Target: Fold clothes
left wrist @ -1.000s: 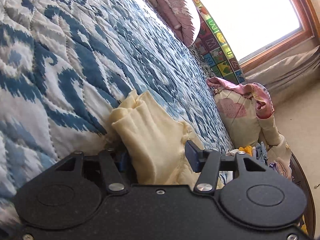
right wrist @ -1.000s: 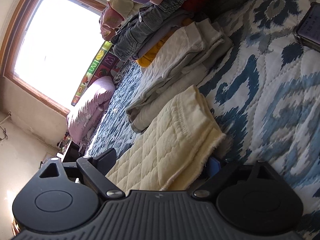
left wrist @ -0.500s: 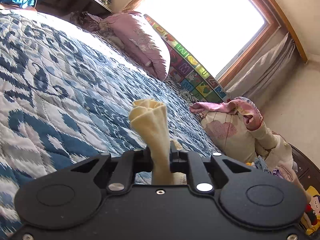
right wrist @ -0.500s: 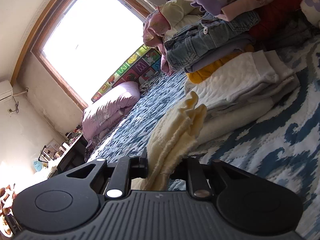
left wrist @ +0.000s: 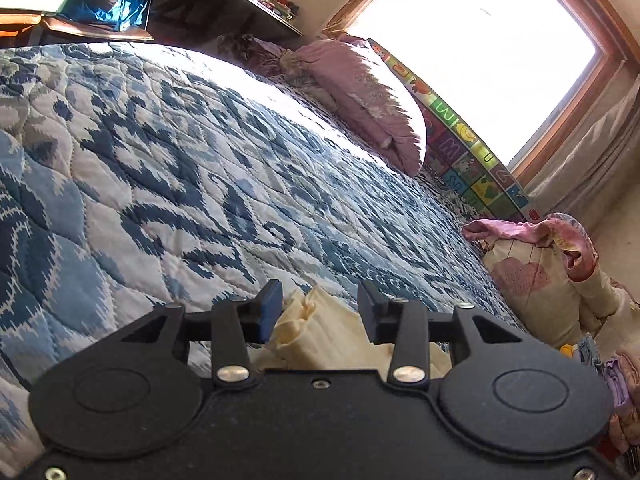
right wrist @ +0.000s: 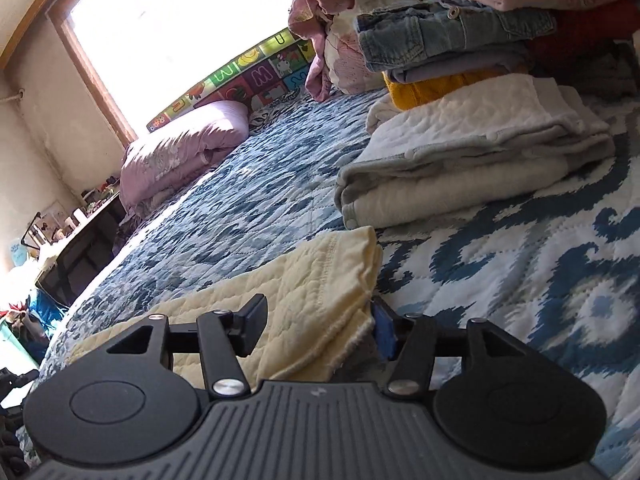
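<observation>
On the blue patterned quilt (right wrist: 500,280) below the window (right wrist: 176,28), both the left gripper (left wrist: 319,309) and right gripper (right wrist: 320,326) straddle the yellow quilted garment (right wrist: 304,296), jaws spread.

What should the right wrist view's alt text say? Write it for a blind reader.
The right hand-held gripper sits open around the edge of a pale yellow quilted garment lying on a blue-and-white patterned quilt. Beyond it stands a stack of folded clothes, with a bright window behind.

Only readable text you've got is on the alphabet play mat (right wrist: 256,68) under the window: upper middle of right wrist view, tiles show "M" and "U". Left wrist view, right side, mat (left wrist: 468,152): "U", "M".
</observation>
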Motion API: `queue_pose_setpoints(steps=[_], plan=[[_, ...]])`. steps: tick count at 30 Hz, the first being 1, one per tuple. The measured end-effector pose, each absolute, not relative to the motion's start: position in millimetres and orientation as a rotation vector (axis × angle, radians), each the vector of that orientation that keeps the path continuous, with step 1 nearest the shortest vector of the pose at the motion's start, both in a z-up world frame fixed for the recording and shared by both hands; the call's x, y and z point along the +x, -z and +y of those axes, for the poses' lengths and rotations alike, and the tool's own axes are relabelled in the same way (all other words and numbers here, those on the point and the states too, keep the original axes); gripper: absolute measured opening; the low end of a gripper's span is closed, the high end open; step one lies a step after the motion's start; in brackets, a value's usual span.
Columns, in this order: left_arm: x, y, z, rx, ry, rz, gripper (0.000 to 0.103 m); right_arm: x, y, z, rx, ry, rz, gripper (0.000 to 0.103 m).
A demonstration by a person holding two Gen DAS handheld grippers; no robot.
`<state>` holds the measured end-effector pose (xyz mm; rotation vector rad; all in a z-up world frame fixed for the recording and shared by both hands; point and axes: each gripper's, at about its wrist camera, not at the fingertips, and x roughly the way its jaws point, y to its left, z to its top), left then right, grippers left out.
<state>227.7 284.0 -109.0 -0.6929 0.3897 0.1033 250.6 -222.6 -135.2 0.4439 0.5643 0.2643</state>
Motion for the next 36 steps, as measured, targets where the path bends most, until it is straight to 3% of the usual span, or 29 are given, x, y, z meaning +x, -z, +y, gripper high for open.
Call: queue_pose_setpoints(steps=[3,12,21,25,27,28,29,34,36], plan=[[232,104,272,-0.652,-0.028,0.391,0.040,240,119,-210,0.289,-0.293,0.549,0.057],[261,107,220,-0.540,0.078,0.485,0.043,262,94,-213,0.170,-0.248,0.580,0.064],[286,113,189,-0.597,0.146,0.528,0.049,338,118,-217,0.091,-0.316,0.706,0.068],[291,116,184,-0.590,0.133,0.540,0.049,360,133,-223,0.145,-0.358,0.775,0.076],[293,117,182,-0.593,0.131,0.540,0.049,362,134,-225,0.159,-0.383,0.781,0.068],[293,117,182,-0.594,0.131,0.539,0.049,361,133,-226,0.160,-0.398,0.774,0.052],[294,117,181,-0.595,0.132,0.540,0.050,359,132,-224,0.150,-0.415,0.766,0.046],[293,118,179,-0.592,0.128,0.544,0.050,341,118,-209,-0.010,-0.440,0.679,0.022],[292,118,181,-0.600,0.132,0.544,0.050,333,111,-206,-0.041,-0.441,0.641,0.020]])
